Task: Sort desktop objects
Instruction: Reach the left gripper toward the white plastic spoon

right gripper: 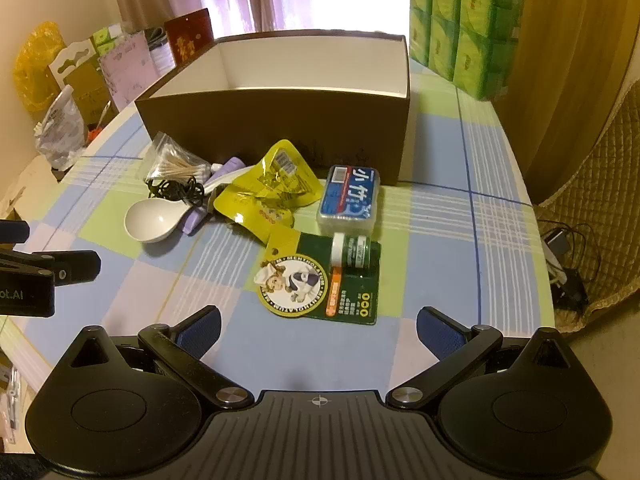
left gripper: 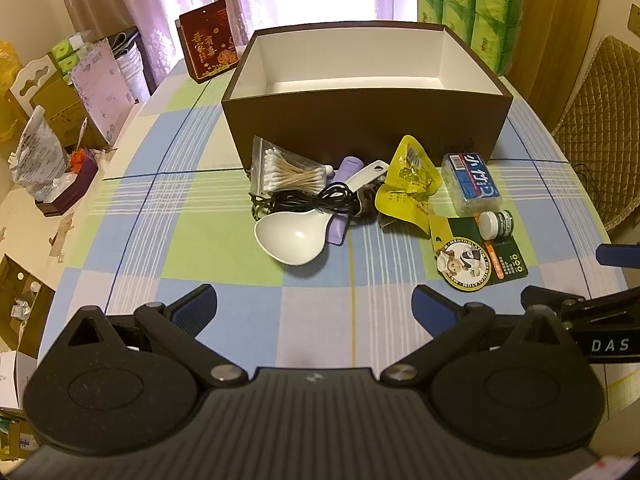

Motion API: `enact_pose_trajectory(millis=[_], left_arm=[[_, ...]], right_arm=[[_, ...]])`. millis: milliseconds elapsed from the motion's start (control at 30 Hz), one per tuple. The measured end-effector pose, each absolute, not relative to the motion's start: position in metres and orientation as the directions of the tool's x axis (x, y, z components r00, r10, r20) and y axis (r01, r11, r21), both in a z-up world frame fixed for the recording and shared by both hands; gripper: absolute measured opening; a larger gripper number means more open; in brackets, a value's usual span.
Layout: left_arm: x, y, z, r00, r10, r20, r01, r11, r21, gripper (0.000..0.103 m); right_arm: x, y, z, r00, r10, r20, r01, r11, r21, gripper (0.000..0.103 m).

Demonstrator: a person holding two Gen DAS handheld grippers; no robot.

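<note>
The left gripper (left gripper: 314, 312) hovers low over the checked tablecloth (left gripper: 180, 240), jaws spread wide and holding nothing; the right gripper (right gripper: 318, 332) is equally wide apart and empty, with the card just ahead of it.

From left to right, the clutter lies in a row against the front wall of the brown box (left gripper: 360, 120), whose white inside shows nothing in it. First comes a clear bag of cotton swabs (left gripper: 288, 170), then a tangled black cable (left gripper: 316, 200) over the handle of a white rice spoon (left gripper: 290, 238), which lies across a lilac tube (left gripper: 348, 168). Next is a crumpled yellow packet (left gripper: 408, 178), then a clear case with a blue label (left gripper: 472, 184) bearing large white characters. Nearest the grippers is a green backing card (right gripper: 348, 284) with a small white-capped jar (right gripper: 354, 250) on it; its round badge reads "MENTHOLATUM".

The left view alone shows "DAS" printed on the other tool at its right edge. The right view alone shows "ot.AI" at its left edge, and a heap of cords (right gripper: 568, 256) beside the table.
</note>
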State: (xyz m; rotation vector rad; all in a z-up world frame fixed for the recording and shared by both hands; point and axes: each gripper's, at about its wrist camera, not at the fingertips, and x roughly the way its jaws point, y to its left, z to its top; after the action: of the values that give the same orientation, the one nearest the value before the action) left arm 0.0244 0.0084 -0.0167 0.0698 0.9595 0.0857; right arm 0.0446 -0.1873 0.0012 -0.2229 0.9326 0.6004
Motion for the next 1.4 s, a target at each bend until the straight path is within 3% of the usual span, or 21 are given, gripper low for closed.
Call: enact_pose_trajectory(millis=[733,1400], left_arm=[[0.055,0.018,-0.030,0.582,0.071,-0.810,0.024,0.994,0.104,0.102],[0.113,0.061,-0.076,0.539,-0.037,-0.842,0.236,0.966,0.108,0.098]], right_arm=[[0.063,-0.179,-0.011,0.424,0.396,-0.815,-0.574,0.813,0.096,0.101],[0.096,-0.168,-0.038,0.394,0.324,-0.860,-0.477,0.872,0.110,0.101]])
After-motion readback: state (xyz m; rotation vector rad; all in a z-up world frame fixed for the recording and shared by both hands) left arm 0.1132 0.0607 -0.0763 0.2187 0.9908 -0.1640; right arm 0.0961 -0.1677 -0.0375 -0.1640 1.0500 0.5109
